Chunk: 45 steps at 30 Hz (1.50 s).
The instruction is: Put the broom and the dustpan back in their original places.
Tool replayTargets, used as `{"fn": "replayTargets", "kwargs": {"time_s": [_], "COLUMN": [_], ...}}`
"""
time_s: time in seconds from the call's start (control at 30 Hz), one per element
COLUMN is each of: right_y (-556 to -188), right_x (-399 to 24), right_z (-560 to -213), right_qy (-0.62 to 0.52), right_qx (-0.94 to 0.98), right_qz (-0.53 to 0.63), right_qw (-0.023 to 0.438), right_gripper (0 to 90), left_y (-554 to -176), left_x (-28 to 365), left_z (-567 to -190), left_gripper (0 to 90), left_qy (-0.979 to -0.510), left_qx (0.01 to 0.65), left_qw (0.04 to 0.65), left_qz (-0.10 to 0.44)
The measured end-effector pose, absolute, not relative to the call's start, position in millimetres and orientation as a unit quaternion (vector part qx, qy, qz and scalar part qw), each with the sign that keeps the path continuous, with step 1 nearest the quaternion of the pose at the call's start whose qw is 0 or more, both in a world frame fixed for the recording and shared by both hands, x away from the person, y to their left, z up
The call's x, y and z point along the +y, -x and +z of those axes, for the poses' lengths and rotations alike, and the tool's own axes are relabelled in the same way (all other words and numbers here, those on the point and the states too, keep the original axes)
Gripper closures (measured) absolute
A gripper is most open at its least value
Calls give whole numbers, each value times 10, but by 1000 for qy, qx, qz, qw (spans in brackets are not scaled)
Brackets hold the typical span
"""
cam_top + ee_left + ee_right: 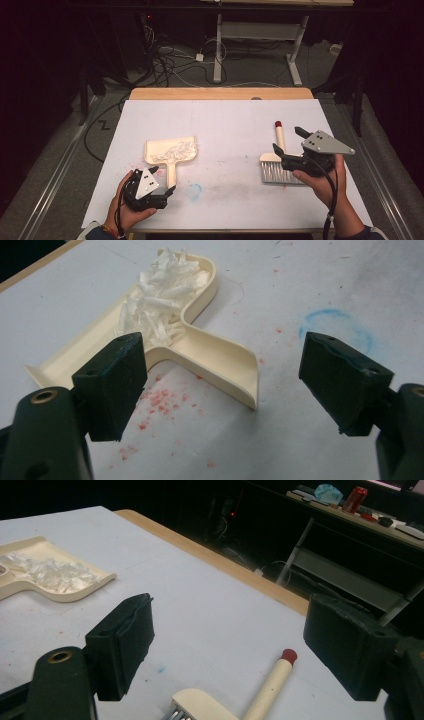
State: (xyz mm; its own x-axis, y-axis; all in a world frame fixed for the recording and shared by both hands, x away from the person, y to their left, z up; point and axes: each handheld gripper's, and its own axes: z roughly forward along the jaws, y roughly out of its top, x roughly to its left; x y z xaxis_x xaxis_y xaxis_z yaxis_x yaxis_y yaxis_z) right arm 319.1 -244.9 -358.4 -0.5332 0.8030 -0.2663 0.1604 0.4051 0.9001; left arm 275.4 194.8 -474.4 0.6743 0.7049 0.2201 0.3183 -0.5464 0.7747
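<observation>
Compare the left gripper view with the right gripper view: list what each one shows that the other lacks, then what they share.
Left gripper view alone: the dustpan's handle, a blue chalk-like ring and red specks on the sheet. Right gripper view alone: the brush with its red-tipped handle, the table's wooden edge, a red can on a far desk. Both share: the cream dustpan holding white shreds, the white sheet, and an open claw, left claw and right claw.

blue smudge [194,189] on sheet | red can [354,499] on far desk | floor cables [165,62]
</observation>
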Motion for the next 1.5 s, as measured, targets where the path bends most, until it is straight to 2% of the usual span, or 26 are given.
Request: {"fn": "replayTargets", "kwargs": {"time_s": [0.7,1.5], "right_y": [-2950,-2773], "right_x": [-2589,-2938], "right_z": [-3664,-4053], "right_qy": [-302,-302], "right_qx": [764,763], "right_qz": [438,425], "right_qw": [365,382], "right_gripper": [169,175], "left_y": [-2749,-2779], "left_x": [1949,1914], "left_z": [-4736,-4764], "left_gripper": [188,180], "left_qy": [-841,-847], "left_qx": [305,299], "left_qw": [361,354], "left_qz": [264,261]}}
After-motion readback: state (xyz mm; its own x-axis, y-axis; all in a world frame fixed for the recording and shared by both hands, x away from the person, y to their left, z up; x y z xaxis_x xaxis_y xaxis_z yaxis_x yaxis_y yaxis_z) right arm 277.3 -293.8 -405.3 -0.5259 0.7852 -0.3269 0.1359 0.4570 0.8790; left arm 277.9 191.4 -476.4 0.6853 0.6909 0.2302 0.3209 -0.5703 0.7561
